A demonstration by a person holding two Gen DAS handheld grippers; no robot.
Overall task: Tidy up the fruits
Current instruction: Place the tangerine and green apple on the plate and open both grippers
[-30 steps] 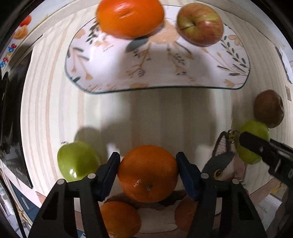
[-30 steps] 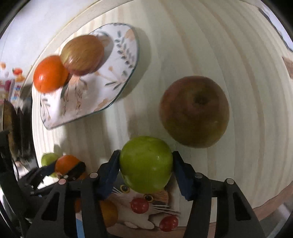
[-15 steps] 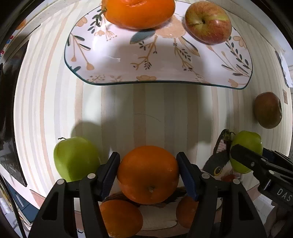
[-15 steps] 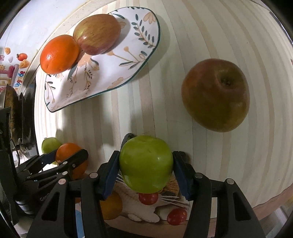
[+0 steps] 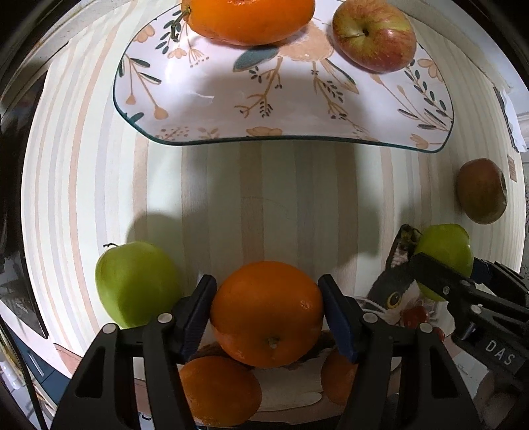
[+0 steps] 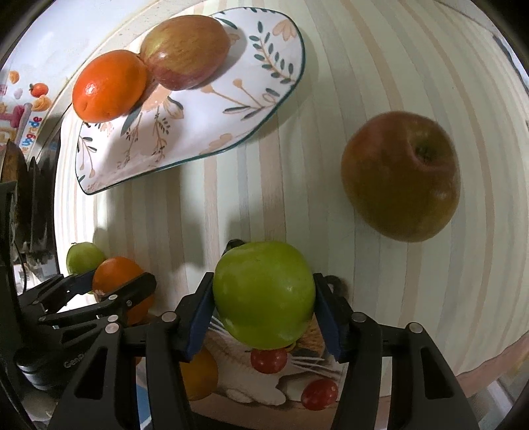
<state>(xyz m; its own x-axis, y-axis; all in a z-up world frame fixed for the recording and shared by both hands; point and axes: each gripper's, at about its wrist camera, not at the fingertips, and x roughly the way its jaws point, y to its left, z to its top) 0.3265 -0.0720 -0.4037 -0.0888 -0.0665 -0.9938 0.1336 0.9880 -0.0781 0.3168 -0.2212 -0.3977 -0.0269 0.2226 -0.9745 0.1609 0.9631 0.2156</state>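
Observation:
My left gripper (image 5: 267, 307) is shut on an orange (image 5: 266, 314) and holds it above the striped table, short of the floral plate (image 5: 284, 109). The plate holds an orange (image 5: 248, 16) and a red apple (image 5: 373, 41). My right gripper (image 6: 263, 306) is shut on a green apple (image 6: 263, 294), seen at the right of the left wrist view (image 5: 443, 258). A second green apple (image 5: 135, 281) lies on the table left of the left gripper. A brownish apple (image 6: 401, 175) lies on the table to the right.
Below the grippers lies a cat-print mat (image 6: 297, 370) with two more oranges (image 5: 218, 393) on it in the left wrist view. The table's near edge (image 6: 489, 367) runs at lower right. Dark objects (image 6: 20, 205) stand at the far left.
Both grippers have moved forward with their fruit; the plate is closer and larger in both views. Both grips are unchanged.

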